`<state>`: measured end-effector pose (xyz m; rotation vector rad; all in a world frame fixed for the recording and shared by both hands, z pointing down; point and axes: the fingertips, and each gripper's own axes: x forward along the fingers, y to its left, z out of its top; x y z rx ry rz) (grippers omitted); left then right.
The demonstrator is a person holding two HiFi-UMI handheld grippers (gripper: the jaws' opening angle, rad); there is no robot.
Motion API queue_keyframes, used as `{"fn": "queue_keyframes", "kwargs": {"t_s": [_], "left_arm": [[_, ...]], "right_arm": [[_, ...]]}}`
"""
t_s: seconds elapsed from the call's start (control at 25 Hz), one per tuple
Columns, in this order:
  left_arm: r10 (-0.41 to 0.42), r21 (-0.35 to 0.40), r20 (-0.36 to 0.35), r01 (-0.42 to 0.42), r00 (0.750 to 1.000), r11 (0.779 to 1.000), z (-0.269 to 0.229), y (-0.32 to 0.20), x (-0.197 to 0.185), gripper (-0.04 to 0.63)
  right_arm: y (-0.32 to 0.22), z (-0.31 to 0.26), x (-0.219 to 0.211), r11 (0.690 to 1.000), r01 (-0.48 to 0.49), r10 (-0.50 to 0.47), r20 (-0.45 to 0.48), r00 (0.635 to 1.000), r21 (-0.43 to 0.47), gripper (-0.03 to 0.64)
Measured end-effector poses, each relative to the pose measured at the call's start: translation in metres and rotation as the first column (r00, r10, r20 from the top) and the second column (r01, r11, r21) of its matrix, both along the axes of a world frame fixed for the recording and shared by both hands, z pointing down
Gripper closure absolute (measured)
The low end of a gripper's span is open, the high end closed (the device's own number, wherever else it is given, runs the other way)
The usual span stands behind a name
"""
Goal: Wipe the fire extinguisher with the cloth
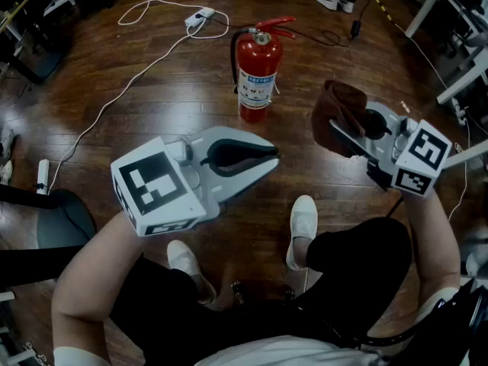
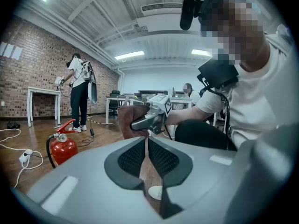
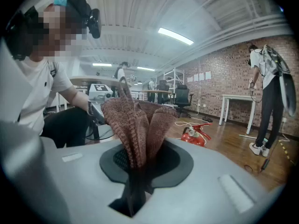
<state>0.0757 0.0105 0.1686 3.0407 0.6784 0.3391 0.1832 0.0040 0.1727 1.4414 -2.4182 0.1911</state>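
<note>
On the wooden floor, a red cylindrical fire extinguisher stands upright; its white label's print is illegible. The right hand-held gripper clamps a brown knitted cloth, near the extinguisher. The left hand-held gripper has its jaws nearly together, with nothing between them.

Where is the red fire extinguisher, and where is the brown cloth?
fire extinguisher (image 1: 256,88): head view, on its white label.
cloth (image 3: 133,125): right gripper view, on its middle fold.

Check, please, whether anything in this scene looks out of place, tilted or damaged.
Nothing looks damaged. The fire extinguisher stands upright on the wooden floor, and the cloth is bunched in the right gripper. The only untidy thing is a white cable lying loose across the floor beside it.
</note>
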Motion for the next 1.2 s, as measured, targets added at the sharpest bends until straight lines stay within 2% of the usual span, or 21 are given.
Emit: {"fn": "queue_keyframes", "kwargs": {"t_s": [0.4, 0.6, 0.92, 1.2], "left_arm": [[-0.087, -0.037, 0.009, 0.087, 0.996, 0.996, 0.011, -0.057, 0.050, 0.574], [-0.079, -0.036, 0.067, 0.082, 0.995, 0.996, 0.034, -0.066, 0.074, 0.575], [-0.119, -0.040, 0.059, 0.122, 0.991, 0.992, 0.045, -0.082, 0.092, 0.574], [-0.141, -0.070, 0.101, 0.148, 0.985, 0.987, 0.068, -0.093, 0.085, 0.575]], "right_arm": [[-0.113, 0.049, 0.093, 0.998, -0.066, 0.067, -0.023, 0.997, 0.017, 0.553], [-0.164, 0.097, 0.129, 0.995, -0.101, 0.101, -0.027, 0.995, 0.001, 0.554], [-0.203, 0.133, 0.142, 0.995, -0.096, 0.096, -0.022, 0.995, -0.006, 0.554], [-0.208, 0.174, 0.146, 0.992, -0.119, 0.120, 0.022, 0.992, -0.050, 0.554]]}}
